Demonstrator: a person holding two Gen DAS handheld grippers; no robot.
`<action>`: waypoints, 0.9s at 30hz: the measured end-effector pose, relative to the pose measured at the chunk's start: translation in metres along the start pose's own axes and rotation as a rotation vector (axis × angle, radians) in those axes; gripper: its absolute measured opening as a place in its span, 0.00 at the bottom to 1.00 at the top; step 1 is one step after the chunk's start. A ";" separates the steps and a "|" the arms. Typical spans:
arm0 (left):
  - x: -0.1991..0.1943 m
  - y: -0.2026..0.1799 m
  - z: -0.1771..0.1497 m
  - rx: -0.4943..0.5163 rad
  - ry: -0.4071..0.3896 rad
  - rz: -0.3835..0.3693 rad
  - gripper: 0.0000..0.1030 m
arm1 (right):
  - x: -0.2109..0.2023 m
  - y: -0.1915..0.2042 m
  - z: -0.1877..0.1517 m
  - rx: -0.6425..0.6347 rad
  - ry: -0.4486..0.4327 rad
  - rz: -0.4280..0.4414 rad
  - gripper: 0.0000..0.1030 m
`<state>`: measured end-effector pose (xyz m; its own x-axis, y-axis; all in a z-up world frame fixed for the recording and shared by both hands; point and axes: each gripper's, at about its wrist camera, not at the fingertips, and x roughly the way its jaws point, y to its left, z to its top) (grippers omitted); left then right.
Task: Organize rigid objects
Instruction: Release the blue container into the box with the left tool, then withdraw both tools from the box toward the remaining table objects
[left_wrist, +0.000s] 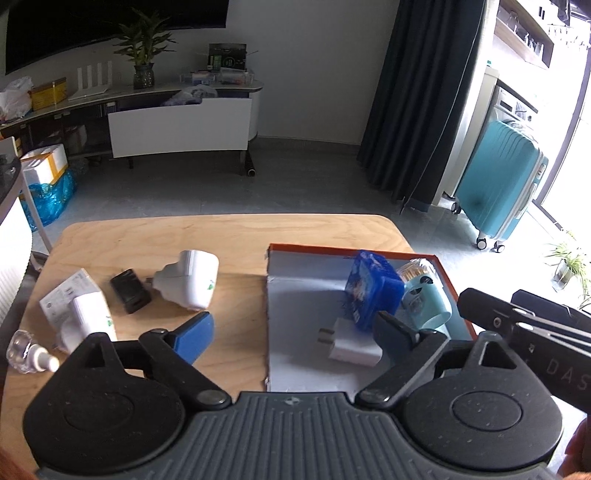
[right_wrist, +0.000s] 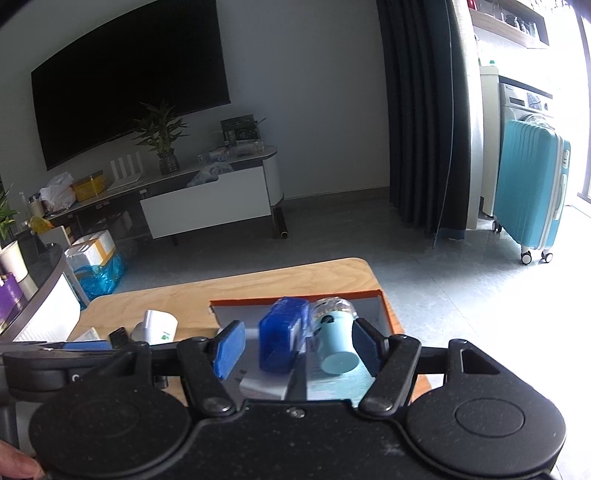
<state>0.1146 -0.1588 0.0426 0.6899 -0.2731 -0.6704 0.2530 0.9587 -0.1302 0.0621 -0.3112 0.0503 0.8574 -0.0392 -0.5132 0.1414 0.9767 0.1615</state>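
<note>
An orange-rimmed box lid (left_wrist: 351, 249) lies on the wooden table's right half and holds a blue plastic case (left_wrist: 371, 291), a light-blue cylinder (left_wrist: 428, 301) with a clear top, and a white plug adapter (left_wrist: 351, 345). My left gripper (left_wrist: 295, 334) is open and empty above the lid's near left edge. Left of it lie a white plug-in device (left_wrist: 190, 278), a black charger (left_wrist: 130, 290), a white boxed item (left_wrist: 79, 310) and a clear bottle (left_wrist: 26, 350). My right gripper (right_wrist: 301, 345) is open and empty, over the blue case (right_wrist: 282, 338) and cylinder (right_wrist: 338, 345).
The wooden table (left_wrist: 166, 236) ends just beyond the lid (right_wrist: 295, 299). The right gripper's body (left_wrist: 524, 325) reaches in at the right of the left wrist view. A teal suitcase (left_wrist: 498, 184), dark curtain and TV cabinet (left_wrist: 177, 125) stand beyond on the floor.
</note>
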 end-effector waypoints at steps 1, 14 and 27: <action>-0.002 0.003 -0.002 -0.003 -0.001 0.007 0.93 | -0.001 0.004 -0.001 -0.002 0.003 0.001 0.76; -0.020 0.045 -0.022 -0.049 0.006 0.059 0.93 | 0.000 0.050 -0.015 -0.057 0.044 0.049 0.76; -0.033 0.085 -0.034 -0.085 0.004 0.111 0.93 | 0.008 0.092 -0.026 -0.117 0.076 0.110 0.76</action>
<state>0.0898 -0.0655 0.0288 0.7077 -0.1649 -0.6870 0.1169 0.9863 -0.1163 0.0695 -0.2165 0.0390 0.8240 0.0806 -0.5609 -0.0134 0.9923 0.1229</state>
